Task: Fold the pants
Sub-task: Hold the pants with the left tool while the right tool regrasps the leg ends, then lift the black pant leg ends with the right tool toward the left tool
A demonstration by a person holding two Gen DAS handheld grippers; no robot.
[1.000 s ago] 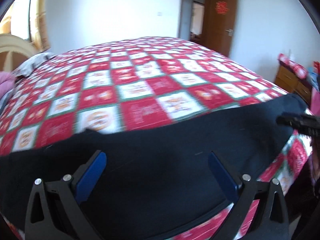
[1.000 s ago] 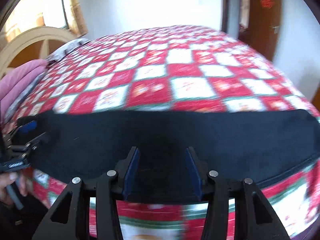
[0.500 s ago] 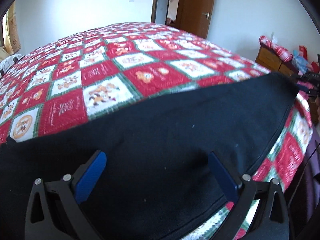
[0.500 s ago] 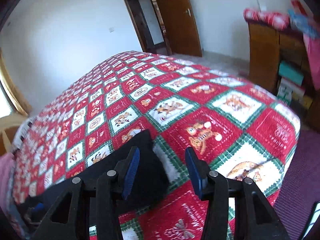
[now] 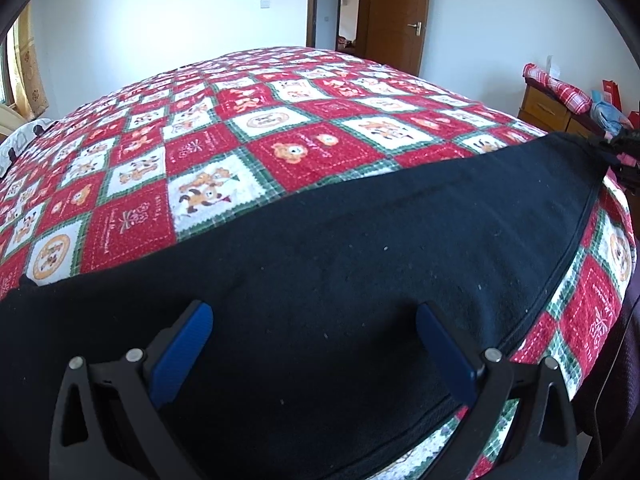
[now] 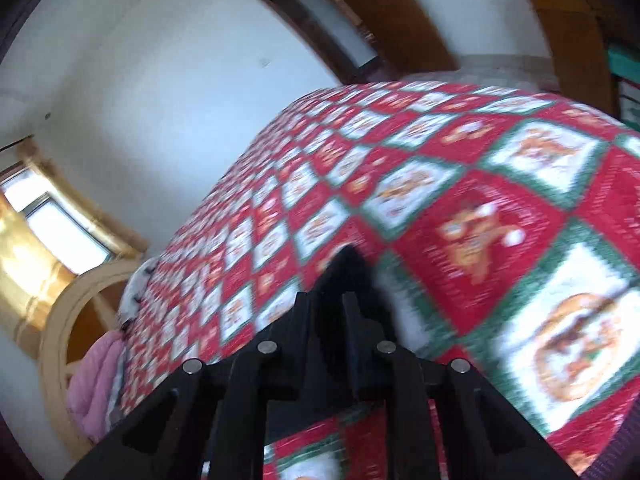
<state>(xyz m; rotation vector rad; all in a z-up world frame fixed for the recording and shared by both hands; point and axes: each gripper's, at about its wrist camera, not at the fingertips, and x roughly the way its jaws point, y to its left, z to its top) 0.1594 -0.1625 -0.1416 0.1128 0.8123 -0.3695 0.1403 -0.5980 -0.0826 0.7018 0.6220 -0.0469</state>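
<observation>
Lying flat along the near edge of the bed point(image 5: 280, 128), the pants point(image 5: 360, 264) showed as one long band of black cloth, smooth and almost without creases, flecked here and there with pale lint. A raised seam ran down the near side, curving along the hem toward the far right end, and a faint line crossed the fabric lengthwise. Beneath them spread a quilt of red and white squares edged in green, printed with small cartoon figures.

The left tool point(image 5: 312, 320) hung over the cloth with its blue pads point(image 5: 182, 350) spread wide, the pants lying in the gap below them and no pad pressing on the fabric. The right tool point(image 6: 326, 312) sat at the far right end of the pants, rolled to one side, so its view of the room was tilted and blurred. Its jaws were closing, drawn narrow, with a peaked corner of the black cloth standing up between them and past their tips; that picture was too smeared to tell for sure whether the pads were pressing on it. In the left wrist view that tool appeared only as a dark shape at the corner of the pants.
</observation>
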